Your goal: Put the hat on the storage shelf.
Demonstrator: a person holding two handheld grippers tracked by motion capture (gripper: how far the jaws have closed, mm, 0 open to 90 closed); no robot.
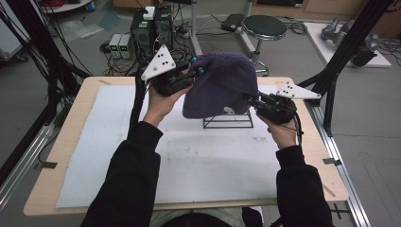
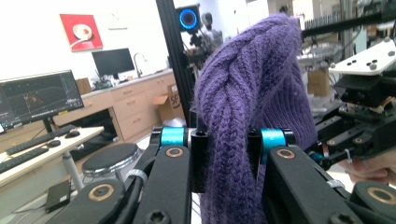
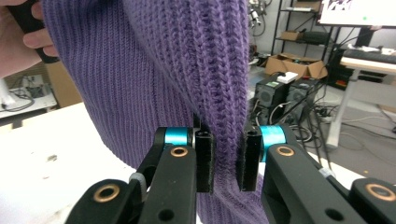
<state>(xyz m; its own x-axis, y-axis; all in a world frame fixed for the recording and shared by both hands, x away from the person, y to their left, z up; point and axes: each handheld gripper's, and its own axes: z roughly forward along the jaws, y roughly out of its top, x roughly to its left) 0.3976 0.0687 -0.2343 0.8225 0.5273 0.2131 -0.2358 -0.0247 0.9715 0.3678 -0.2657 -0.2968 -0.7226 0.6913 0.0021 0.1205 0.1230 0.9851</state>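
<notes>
A purple knit beanie (image 1: 220, 85) hangs in the air above a black wire stand (image 1: 228, 121) at the back of the table. My left gripper (image 1: 197, 72) grips its upper left side, jaws shut on a fold of the knit (image 2: 229, 140). At the beanie's lower right edge my right gripper (image 1: 250, 100) is shut on the ribbed fabric (image 3: 226, 154). In the left gripper view the right gripper's body (image 2: 364, 121) shows beyond the hat. A hand (image 3: 21, 42) holding the left gripper shows in the right gripper view.
A white mat (image 1: 189, 156) covers most of the wooden table (image 1: 75, 118). Behind the table stand computer boxes (image 1: 151, 26), cables and a black stool (image 1: 264, 26). Black frame posts (image 1: 340, 52) rise at the table's right.
</notes>
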